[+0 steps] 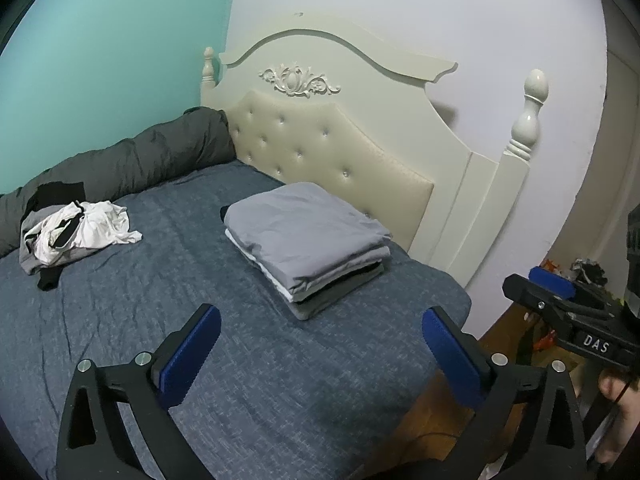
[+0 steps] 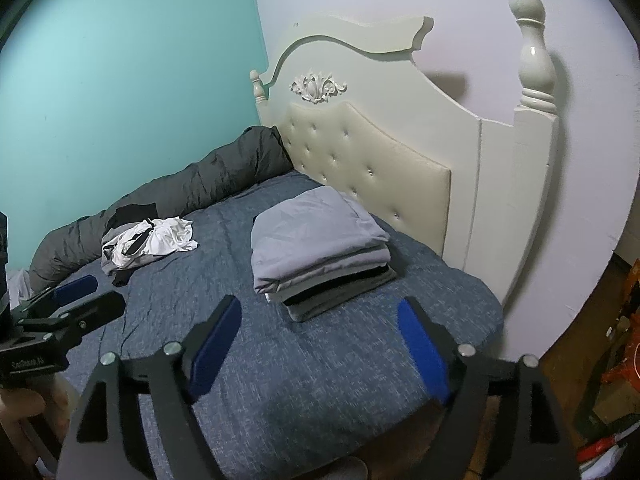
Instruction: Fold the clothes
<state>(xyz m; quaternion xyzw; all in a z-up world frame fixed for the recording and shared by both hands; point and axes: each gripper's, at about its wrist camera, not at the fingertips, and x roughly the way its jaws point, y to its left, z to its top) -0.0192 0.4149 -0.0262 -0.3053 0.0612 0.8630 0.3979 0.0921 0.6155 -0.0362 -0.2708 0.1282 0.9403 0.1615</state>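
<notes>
One floor clutter (image 2: pixel 616 376), right view only

Blue-grey heathered bedspread (image 1: pixel 120 320), grey-topped folded stack (image 1: pixel 308 240), white and black crumpled clothes (image 1: pixel 80 232), cream headboard (image 1: pixel 320 136), turquoise wall (image 1: pixel 100 60)

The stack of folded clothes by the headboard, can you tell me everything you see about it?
The stack of folded clothes sits on the blue blanket near the cream headboard, close to the bed's corner. The top piece is light grey, soft-looking and a bit wrinkled. Under it are more grey layers, a white one and a black one, with a grey piece at the bottom. The edges line up fairly neatly. Nothing touches it except the blanket below; neither claw is on it.
</notes>
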